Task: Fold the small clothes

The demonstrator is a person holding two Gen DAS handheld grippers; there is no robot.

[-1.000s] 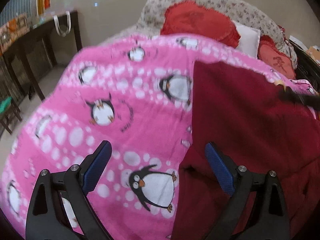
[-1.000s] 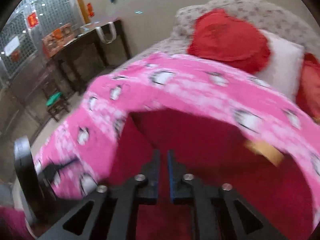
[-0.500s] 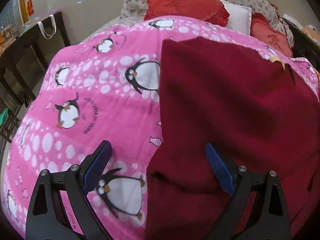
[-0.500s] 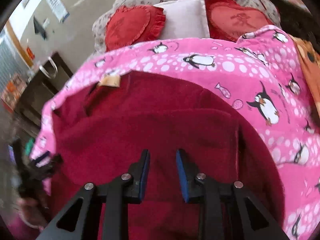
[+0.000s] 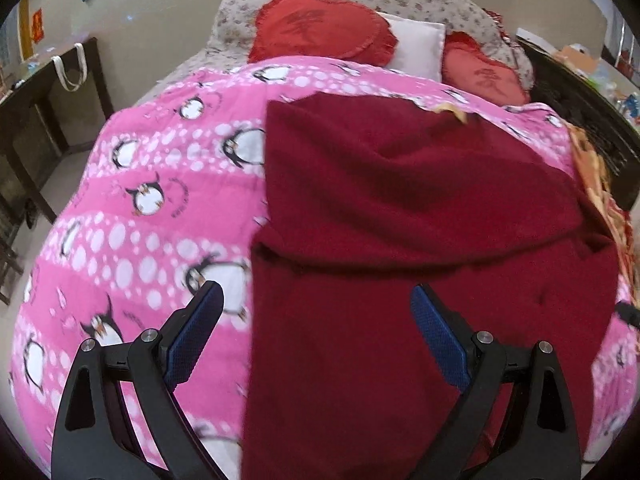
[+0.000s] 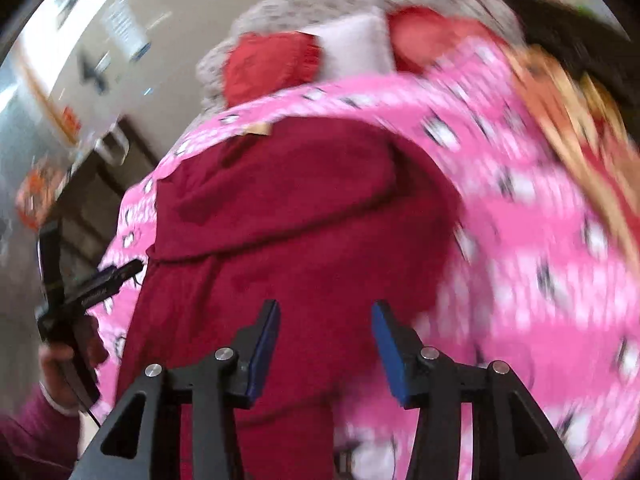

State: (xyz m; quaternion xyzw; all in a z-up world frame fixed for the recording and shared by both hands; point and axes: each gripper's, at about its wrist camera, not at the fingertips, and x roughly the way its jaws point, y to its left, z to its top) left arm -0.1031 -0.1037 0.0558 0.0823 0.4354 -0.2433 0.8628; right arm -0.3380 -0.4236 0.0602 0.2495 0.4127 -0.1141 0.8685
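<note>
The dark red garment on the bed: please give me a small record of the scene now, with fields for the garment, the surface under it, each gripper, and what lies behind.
garment: dark red garment, spread on the bed, upper part folded down over the lower part
label: small tan tag at its far edge
surface: pink penguin blanket
left gripper: open, holds nothing, over the garment's left edge
right gripper: open, holds nothing, over the garment
behind: red heart cushion, white pillow

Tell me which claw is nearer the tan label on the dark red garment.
Neither clearly. The tan label sits at the garment's far edge. The left claw and right claw, both open, hover over its near part, far from the label.
</note>
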